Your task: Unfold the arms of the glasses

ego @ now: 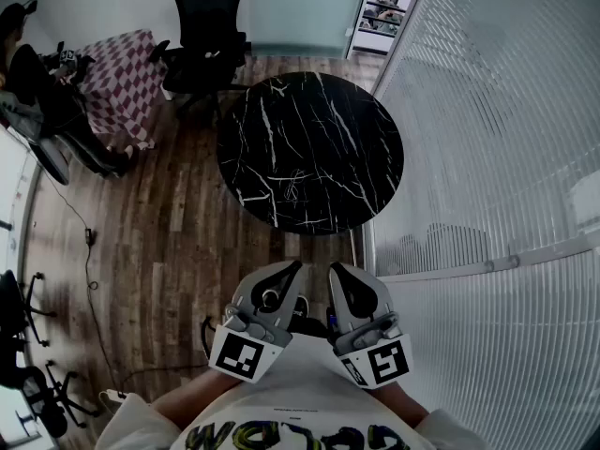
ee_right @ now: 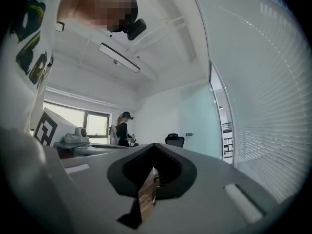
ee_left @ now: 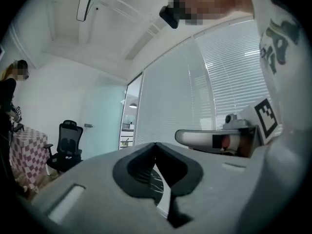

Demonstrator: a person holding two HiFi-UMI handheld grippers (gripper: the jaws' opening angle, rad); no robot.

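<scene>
L gripper (ego: 286,272), R gripper (ego: 339,275): grey jaws closed, empty. Round black white-veined marble table (ego: 319,111) ahead.

Two grippers: the left gripper (ego: 283,275) and the right gripper (ego: 340,275). One round black surface (ego: 309,129). One checked table (ego: 117,68). One black chair (ego: 211,26) shows clearly beside it. Further chairs (ego: 21,312) at the left edge are too dark to count. One other person (ee_right: 122,128) stands across the room.

head view: steeply down on table (ego: 309,153); gripper views: level; all share chair (ego: 211,26)
</scene>
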